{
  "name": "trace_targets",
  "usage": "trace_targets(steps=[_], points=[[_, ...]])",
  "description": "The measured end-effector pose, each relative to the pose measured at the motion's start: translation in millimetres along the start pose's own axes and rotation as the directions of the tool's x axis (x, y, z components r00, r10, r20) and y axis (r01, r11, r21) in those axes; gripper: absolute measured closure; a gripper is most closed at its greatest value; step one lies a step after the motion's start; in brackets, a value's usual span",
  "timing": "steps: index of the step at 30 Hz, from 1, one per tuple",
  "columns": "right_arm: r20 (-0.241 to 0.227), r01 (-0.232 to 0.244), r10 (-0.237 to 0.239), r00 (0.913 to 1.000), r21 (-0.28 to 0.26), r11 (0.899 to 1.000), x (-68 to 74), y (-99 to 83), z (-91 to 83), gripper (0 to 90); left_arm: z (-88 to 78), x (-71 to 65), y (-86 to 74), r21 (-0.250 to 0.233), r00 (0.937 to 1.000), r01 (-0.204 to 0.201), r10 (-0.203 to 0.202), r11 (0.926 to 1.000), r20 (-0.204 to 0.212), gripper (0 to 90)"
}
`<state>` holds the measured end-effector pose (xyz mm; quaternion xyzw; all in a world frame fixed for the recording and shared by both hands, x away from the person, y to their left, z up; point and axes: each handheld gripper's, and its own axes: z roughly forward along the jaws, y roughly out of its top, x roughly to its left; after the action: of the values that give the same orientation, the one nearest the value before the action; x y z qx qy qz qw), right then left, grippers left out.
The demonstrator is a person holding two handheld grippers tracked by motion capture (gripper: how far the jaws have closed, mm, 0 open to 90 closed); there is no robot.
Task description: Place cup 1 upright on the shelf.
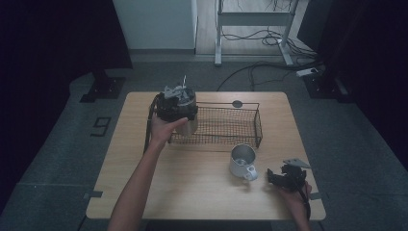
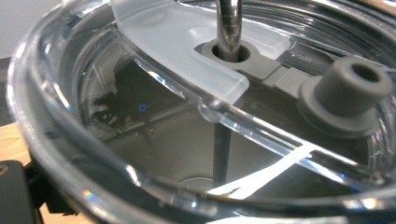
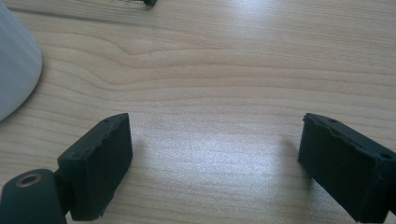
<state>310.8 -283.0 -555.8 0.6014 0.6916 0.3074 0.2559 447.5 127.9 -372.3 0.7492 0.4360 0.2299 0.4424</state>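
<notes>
The tumbler (image 1: 190, 113) was gripped by the left gripper (image 1: 174, 107) at the basket's (image 1: 258, 126) left end; the right gripper (image 1: 284, 179) was held open near the table's (image 1: 192, 192) right edge.

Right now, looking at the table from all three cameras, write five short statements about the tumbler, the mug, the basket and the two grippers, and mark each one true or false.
1. The left gripper is at the steel tumbler by the wire basket's left end. True.
2. The tumbler's clear lid has a straw through it. True.
3. The white mug sits inside the basket. False: it stands on the table in front of it.
4. The right gripper is shut on the mug. False: its jaws are open over bare wood.
5. The mug lies on its side. False: it stands upright.
</notes>
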Motion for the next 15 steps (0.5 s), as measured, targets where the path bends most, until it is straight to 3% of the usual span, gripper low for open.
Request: trace_targets(steps=[15], points=[[0.001, -0.001, 0.001, 1.0000, 0.000, 1.000, 0.0, 0.0, -0.1, 9.9, 17.9, -2.8, 7.7, 0.010, 0.9999, -0.008, 0.008, 0.9999, -0.009, 3.9]])
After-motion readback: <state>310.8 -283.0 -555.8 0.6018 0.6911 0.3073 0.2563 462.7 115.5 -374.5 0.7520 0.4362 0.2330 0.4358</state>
